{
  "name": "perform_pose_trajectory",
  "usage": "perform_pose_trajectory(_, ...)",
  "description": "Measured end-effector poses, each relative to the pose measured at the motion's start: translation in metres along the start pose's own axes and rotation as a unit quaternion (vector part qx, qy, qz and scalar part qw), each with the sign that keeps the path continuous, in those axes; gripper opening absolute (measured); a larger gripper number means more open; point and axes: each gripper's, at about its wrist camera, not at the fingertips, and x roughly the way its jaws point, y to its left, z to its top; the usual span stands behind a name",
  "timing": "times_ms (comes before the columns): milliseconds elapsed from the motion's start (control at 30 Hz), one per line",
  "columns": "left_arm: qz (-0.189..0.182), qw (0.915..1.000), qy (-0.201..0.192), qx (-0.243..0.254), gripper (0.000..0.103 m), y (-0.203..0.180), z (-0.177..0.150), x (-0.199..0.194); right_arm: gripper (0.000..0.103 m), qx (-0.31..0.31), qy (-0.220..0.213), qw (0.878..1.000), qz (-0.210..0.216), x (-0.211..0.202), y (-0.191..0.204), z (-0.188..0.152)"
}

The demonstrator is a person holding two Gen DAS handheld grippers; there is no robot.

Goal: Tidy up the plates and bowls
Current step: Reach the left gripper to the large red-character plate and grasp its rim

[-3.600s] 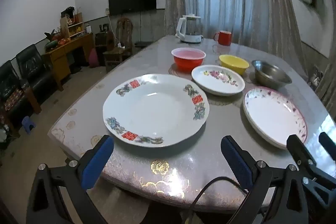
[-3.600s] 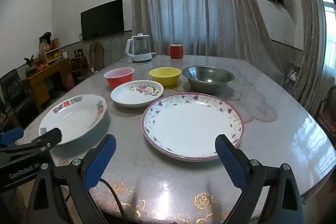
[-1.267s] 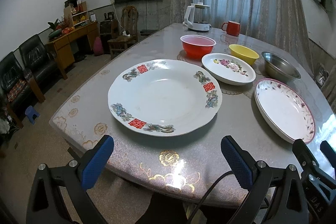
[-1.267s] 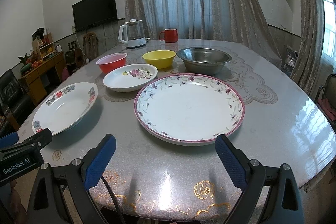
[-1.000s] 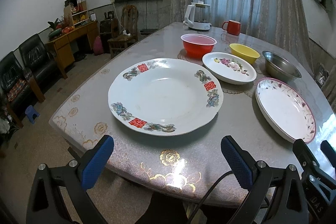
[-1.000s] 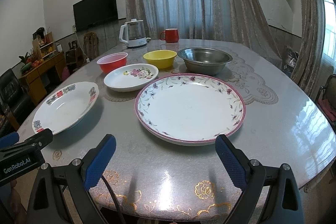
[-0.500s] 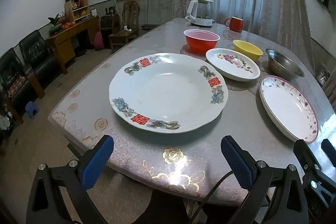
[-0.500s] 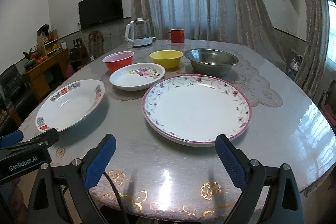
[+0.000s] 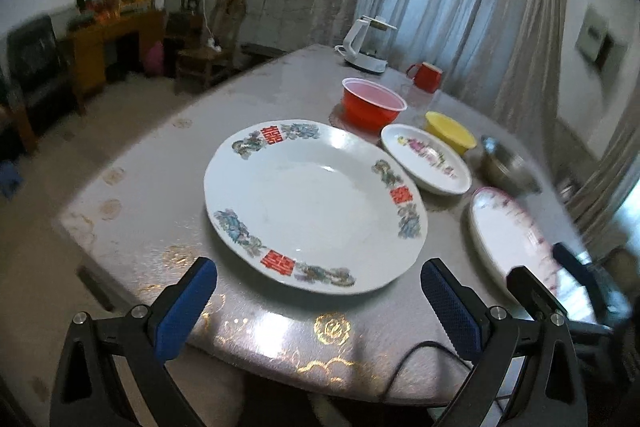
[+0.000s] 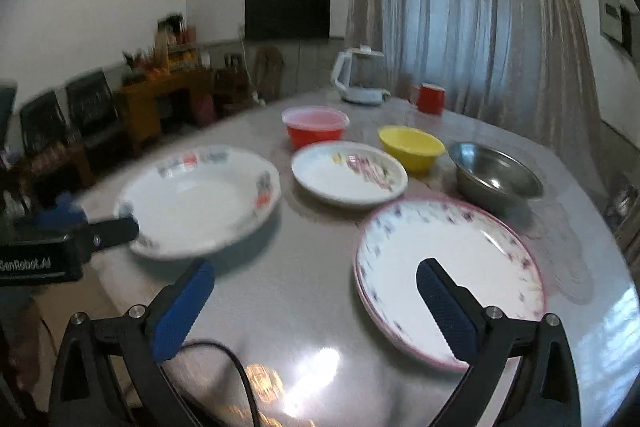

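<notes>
A large white plate with red characters (image 9: 316,203) lies on the table just ahead of my open, empty left gripper (image 9: 318,289). It also shows in the right wrist view (image 10: 196,199). A pink-rimmed floral plate (image 10: 448,267) lies in front of my open, empty right gripper (image 10: 312,287), whose right finger hangs over its near rim. Behind them stand a small floral plate (image 10: 348,173), a red bowl (image 10: 314,127), a yellow bowl (image 10: 412,147) and a steel bowl (image 10: 494,179).
A white kettle (image 10: 360,79) and a red mug (image 10: 430,97) stand at the table's far end by the curtain. The table's near edge (image 9: 280,339) runs just under my left gripper. Chairs and a wooden cabinet stand on the floor to the left.
Both grippers have swung and moved forward over the table. The right gripper has turned left, so the pink-rimmed plate now sits to its right. Both stay open; no dish has moved.
</notes>
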Motion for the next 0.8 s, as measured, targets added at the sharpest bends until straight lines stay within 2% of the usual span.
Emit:
perform_pose_trajectory(33, -0.014, 0.9998, 0.006, -0.014, 0.103, 0.008, 0.003, 0.002, 0.103, 0.007, 0.005, 1.0, -0.001, 0.004, -0.001, 0.003)
perform_pose_trajectory(100, -0.035, 0.9986, 0.016, -0.037, 0.103, 0.019, 0.008, 0.007, 0.103, 0.017, 0.055, 0.998, 0.008, 0.023, -0.004, 0.011)
perform_pose_trajectory(167, -0.07, 0.9951, 0.029, -0.064, 0.103, 0.033, 0.012, 0.014, 0.102, 0.028, 0.076, 0.997, 0.016, 0.035, -0.006, 0.015)
perform_pose_trajectory(233, -0.092, 0.9907, 0.032, -0.095, 0.103, 0.046, 0.016, 0.018, 0.096, 0.056, 0.088, 0.994, 0.03, 0.048, -0.008, 0.017)
perform_pose_trajectory(333, -0.106, 0.9876, 0.024, -0.113, 0.103, 0.061, 0.025, 0.022, 0.086, 0.088, 0.117, 0.986, 0.074, 0.066, -0.009, 0.018)
perform_pose_trajectory(500, -0.081, 0.9868, 0.054, -0.129, 0.103, 0.081, 0.039, 0.042, 0.072, 0.142, 0.157, 0.968, 0.133, 0.097, -0.005, 0.016)
perform_pose_trajectory(567, -0.073, 0.9868, 0.052, -0.135, 0.103, 0.088, 0.041, 0.045, 0.067, 0.132, 0.147, 0.972, 0.125, 0.099, 0.001, 0.019)
perform_pose_trajectory(633, -0.085, 0.9868, 0.042, -0.132, 0.103, 0.092, 0.046, 0.048, 0.063, 0.116, 0.142, 0.974, 0.131, 0.102, 0.011, 0.023)
perform_pose_trajectory(800, -0.08, 0.9895, 0.018, -0.119, 0.1, 0.1, 0.055, 0.056, 0.047, 0.101, 0.164, 0.972, 0.134, 0.117, 0.029, 0.026)
